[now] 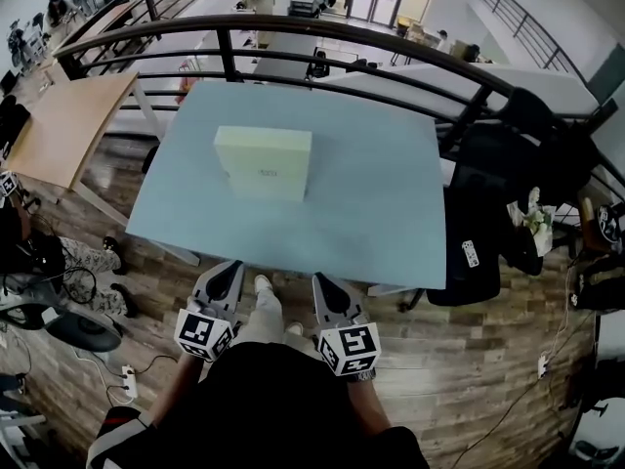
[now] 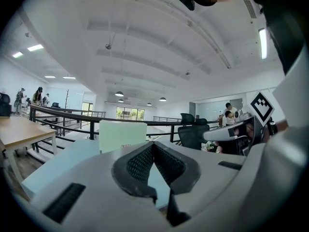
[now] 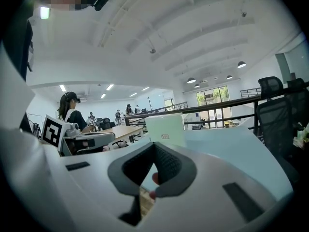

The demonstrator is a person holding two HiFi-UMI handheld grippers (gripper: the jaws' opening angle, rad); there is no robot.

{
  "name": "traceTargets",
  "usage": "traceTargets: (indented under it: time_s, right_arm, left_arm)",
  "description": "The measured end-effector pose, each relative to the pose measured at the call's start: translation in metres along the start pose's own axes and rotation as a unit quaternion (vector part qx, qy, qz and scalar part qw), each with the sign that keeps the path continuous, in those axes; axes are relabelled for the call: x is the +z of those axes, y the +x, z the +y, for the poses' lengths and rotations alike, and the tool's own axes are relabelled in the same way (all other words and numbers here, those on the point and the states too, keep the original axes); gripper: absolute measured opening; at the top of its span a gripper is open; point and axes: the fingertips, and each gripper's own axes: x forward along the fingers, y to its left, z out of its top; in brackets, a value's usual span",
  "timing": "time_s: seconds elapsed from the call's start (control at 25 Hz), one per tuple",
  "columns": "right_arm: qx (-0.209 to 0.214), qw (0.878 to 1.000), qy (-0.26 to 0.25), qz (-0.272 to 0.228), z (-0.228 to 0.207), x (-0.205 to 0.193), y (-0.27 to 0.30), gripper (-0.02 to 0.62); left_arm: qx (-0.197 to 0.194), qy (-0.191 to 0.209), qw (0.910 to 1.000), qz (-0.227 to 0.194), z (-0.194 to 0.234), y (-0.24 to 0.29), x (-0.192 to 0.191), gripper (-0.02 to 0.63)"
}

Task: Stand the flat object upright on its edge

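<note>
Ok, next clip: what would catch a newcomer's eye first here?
The pale green rectangular box draws the eye first, alone near the middle of the light blue tabletop. Next come the two grey tools with marker cubes, the left tool and the right tool, both shut and empty, held short of the table's near edge. Behind the table, a dark curved railing overlooks an office floor below.

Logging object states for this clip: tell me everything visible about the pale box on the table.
The pale green box is a closed rectangular carton, seemingly cardboard, with a small label on its near side. It sits squarely near the middle of the light blue table, touching only the tabletop; nothing grips it.
</note>
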Motion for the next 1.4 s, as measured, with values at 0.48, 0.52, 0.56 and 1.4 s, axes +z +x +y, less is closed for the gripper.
traceTargets:
  time_s: [0.48, 0.52, 0.56, 1.4]
  right_arm:
    - [0.005, 1.0, -0.009, -0.009, 0.018, 0.001, -0.004, 0.008]
    - [0.007, 1.0, -0.01, -0.009, 0.018, 0.001, -0.005, 0.008]
    - [0.009, 1.0, -0.011, -0.009, 0.018, 0.001, -0.005, 0.008]
    - [0.027, 1.0, -0.006, -0.003, 0.018, -0.003, -0.003, 0.008]
  left_arm:
    - [0.019, -0.021, 0.9996, 0.002, 0.008, -0.025, -0.011, 0.003]
    - [0.019, -0.021, 0.9996, 0.003, 0.008, -0.025, -0.013, 0.003]
    - [0.02, -0.021, 0.9996, 0.003, 0.008, -0.024, -0.013, 0.003]
    - [0.021, -0.01, 0.9997, 0.008, 0.002, -0.022, -0.012, 0.003]
